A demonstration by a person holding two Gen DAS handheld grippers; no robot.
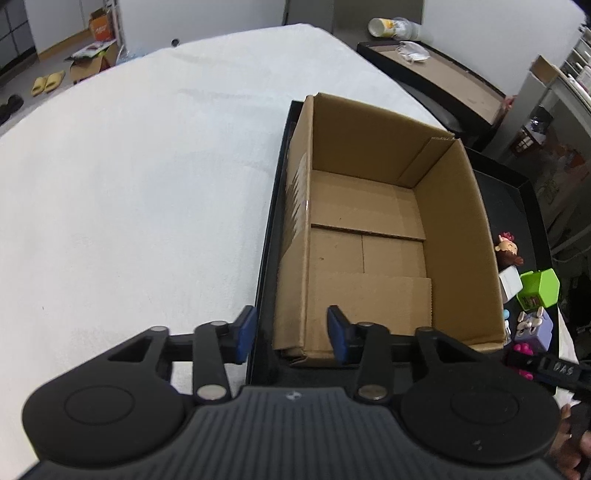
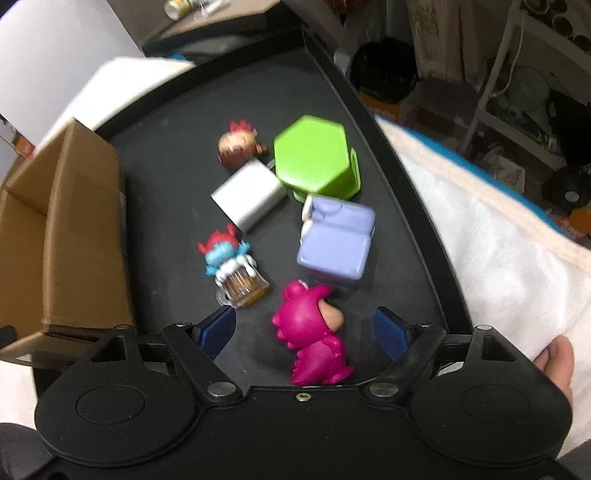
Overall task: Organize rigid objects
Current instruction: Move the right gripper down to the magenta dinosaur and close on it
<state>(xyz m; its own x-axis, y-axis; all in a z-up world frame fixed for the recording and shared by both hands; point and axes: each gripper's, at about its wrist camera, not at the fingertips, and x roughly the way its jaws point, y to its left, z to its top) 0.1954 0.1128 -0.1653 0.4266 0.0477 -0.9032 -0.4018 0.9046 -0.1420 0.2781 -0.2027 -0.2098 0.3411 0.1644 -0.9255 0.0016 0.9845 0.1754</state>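
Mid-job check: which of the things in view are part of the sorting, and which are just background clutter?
Job items:
- cardboard box
- pink dinosaur figure
- lilac block
- green hexagonal box
- white block
- blue figure with mug
- brown-haired figure
- black tray

Lying about:
- yellow slippers
- tipped cup
- white blanket

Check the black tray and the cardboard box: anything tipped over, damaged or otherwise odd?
Nothing damaged. The toys on the black tray lie jumbled: the blue figure with a mug lies tipped over, and the pink dinosaur figure looks toppled too. The cardboard box is empty.
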